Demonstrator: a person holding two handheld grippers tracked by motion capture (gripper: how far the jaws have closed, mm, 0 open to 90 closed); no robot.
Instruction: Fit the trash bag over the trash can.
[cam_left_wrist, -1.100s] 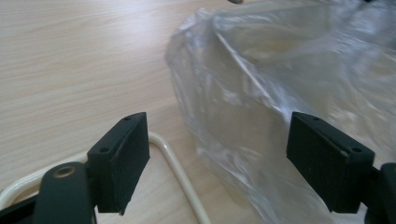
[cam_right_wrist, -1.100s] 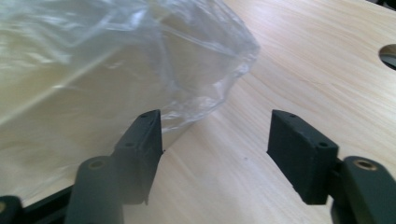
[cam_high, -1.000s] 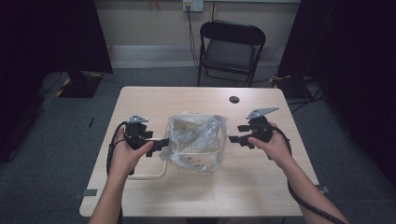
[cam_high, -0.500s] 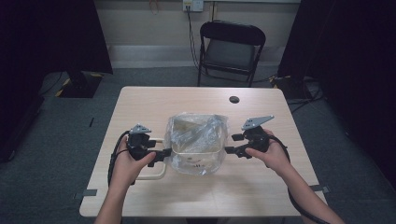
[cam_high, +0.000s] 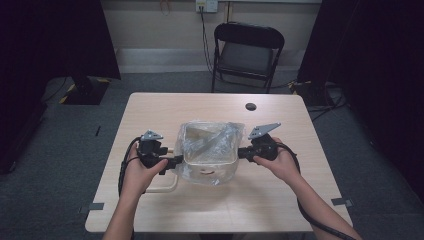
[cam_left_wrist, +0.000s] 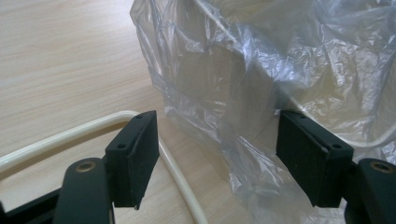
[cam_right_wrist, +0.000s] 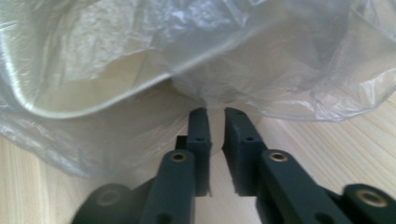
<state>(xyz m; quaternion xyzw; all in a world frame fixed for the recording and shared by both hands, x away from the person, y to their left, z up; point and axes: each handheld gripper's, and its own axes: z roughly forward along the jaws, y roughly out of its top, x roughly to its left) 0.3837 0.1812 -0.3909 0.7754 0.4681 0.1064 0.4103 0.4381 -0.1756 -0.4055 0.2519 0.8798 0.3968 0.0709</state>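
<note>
Standing on grey carpet, the pale wood table (cam_high: 260, 200) runs wide across the high view, with a small black disc (cam_high: 250, 106) near its far edge, a black folding chair (cam_high: 247, 52) beyond it, and dark curtains either side of a cream wall.

Mid-table sits the bin (cam_high: 209, 167), a cream, squarish tub with a clear crinkled bag (cam_high: 210, 142) lining it and spilling over the rim. Its mouth faces up; its longer side looks to run left to right, though the bag blurs this. A thin cream hoop (cam_high: 162, 189) lies flat at its left.

The left gripper (cam_high: 176, 162) points at the bin's left side, jaws spread and just narrowing, bag plastic lying between them untouched in the left gripper view (cam_left_wrist: 219, 121). The right gripper (cam_high: 241, 153) points at the right side; its jaws have just been closing and pinch a fold of bag (cam_right_wrist: 210, 100) at the rim.
</note>
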